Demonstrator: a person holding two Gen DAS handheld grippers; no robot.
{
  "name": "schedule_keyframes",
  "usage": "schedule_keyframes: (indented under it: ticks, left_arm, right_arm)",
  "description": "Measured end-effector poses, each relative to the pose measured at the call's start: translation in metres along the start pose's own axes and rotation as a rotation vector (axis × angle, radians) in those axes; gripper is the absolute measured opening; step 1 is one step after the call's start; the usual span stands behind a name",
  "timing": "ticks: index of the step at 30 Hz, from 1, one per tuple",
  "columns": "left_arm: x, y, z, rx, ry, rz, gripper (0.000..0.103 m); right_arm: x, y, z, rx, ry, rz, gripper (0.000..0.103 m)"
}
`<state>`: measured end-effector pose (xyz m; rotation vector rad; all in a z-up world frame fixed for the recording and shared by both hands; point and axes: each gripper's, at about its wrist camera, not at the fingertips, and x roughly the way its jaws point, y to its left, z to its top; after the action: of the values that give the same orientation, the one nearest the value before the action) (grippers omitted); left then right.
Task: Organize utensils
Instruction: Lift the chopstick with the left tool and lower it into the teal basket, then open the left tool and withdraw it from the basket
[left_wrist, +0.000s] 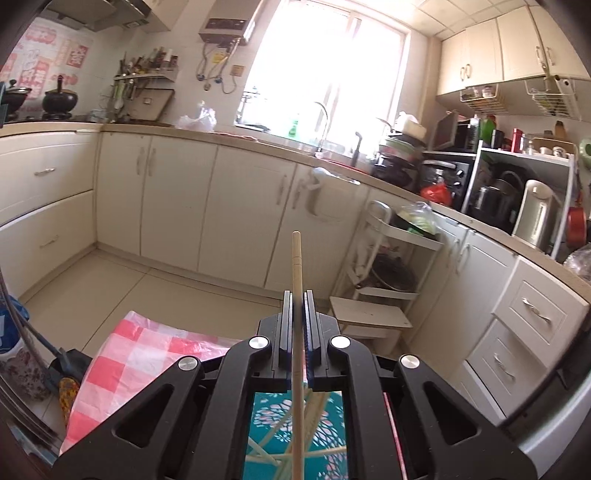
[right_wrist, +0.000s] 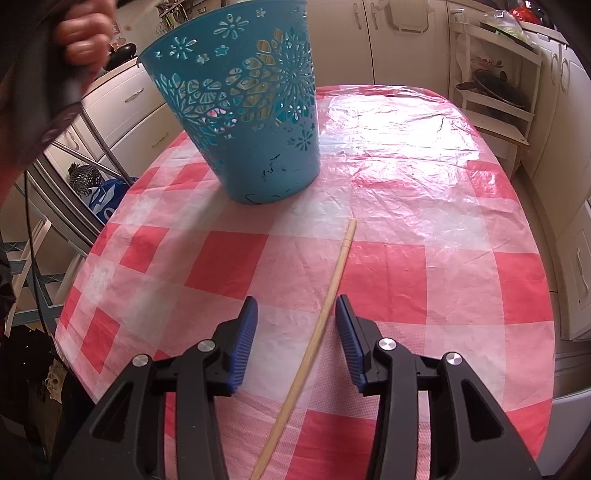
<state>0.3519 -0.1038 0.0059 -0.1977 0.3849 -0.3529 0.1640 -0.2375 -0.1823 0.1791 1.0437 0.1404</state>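
My left gripper (left_wrist: 297, 295) is shut on a wooden chopstick (left_wrist: 296, 266) that sticks up past the fingertips. It hangs above the teal cut-out basket (left_wrist: 325, 424), where several chopsticks lie inside. In the right wrist view the same basket (right_wrist: 251, 110) stands upright on the red-and-white checked tablecloth (right_wrist: 424, 258). A second chopstick (right_wrist: 325, 314) lies flat on the cloth and runs between the fingers of my right gripper (right_wrist: 295, 317), which is open and hovers low over it. A hand shows at the top left of that view.
Kitchen cabinets and a counter with a sink run behind the table. A white trolley (left_wrist: 388, 258) with pans stands at the right, also seen in the right wrist view (right_wrist: 495, 74). The table edge (right_wrist: 550, 332) curves close on the right.
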Motion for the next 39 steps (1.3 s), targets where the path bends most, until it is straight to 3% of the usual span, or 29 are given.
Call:
schedule_keyframes:
  ticks: [7,22,33,36,38,39]
  left_arm:
    - [0.004,0.001,-0.009,0.031,-0.039,0.054,0.005]
    - [-0.001,0.012,-0.017,0.018,-0.063,0.060,0.005]
    - [-0.015,0.009,-0.051,0.128,0.065,0.057,0.007]
    - [-0.031,0.013,-0.062,0.145,0.088,0.077,0.025]
    - [-0.049,0.019,-0.069,0.146,0.077,0.107,0.050]
    - [-0.060,0.022,-0.072,0.146,0.063,0.125,0.053]
  right_arm:
    - [0.001,0.003,0.001,-0.014,0.003,0.000,0.049]
    - [0.002,0.005,0.001,-0.030,0.001,-0.011,0.050]
    - [0.003,0.007,0.001,-0.040,0.003,-0.016,0.051]
    - [0.003,0.007,0.000,-0.042,0.003,-0.017,0.051]
    - [0.003,0.007,0.001,-0.044,0.003,-0.015,0.051]
    - [0.002,0.006,0.001,-0.044,0.003,-0.013,0.051]
